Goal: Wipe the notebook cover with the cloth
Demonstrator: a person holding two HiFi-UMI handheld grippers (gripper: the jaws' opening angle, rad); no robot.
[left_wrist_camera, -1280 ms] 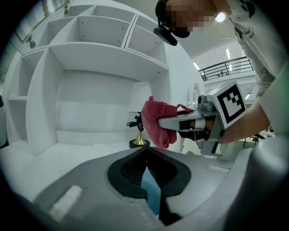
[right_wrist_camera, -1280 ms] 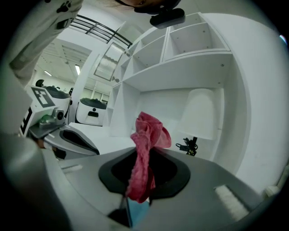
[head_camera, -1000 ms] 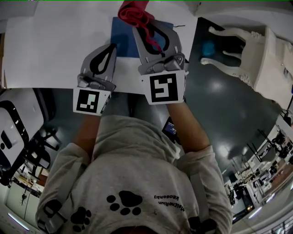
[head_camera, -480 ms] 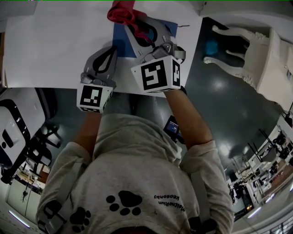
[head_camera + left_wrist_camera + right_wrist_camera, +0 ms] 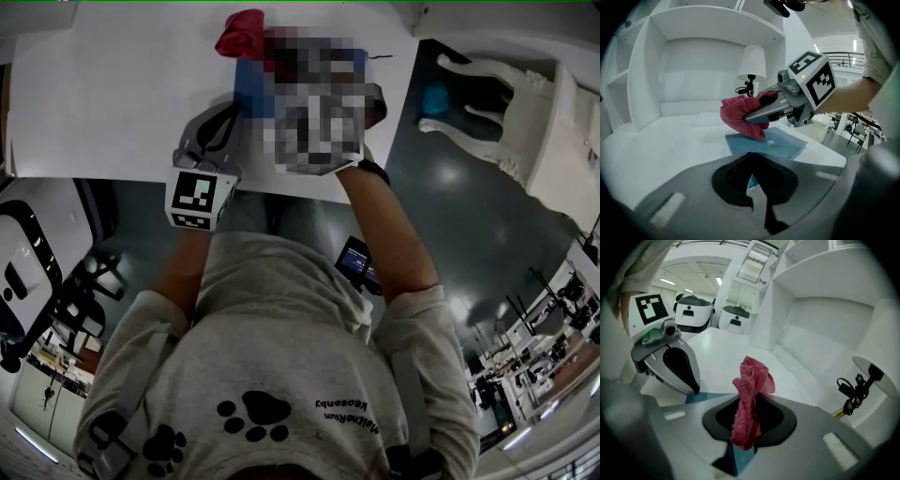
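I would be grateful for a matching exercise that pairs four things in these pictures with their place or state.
Things:
1. cloth
2. notebook
3. lamp
4. left gripper

Places or states:
A. lies flat on the desk
B. jaws together, without the cloth
C. clamped in the right gripper
D. stands at the back of the desk

Pairs: 1-C; 2-A; 3-D; 4-B

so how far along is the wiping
Done: the red cloth is picked up and clamped in the right gripper. In hand: the cloth is down at the far left corner of the blue notebook, while the shut left gripper sits at its near edge, apparently steadying it. Left: most of the cover looks unwiped, and a small white speck lies beside the cloth.
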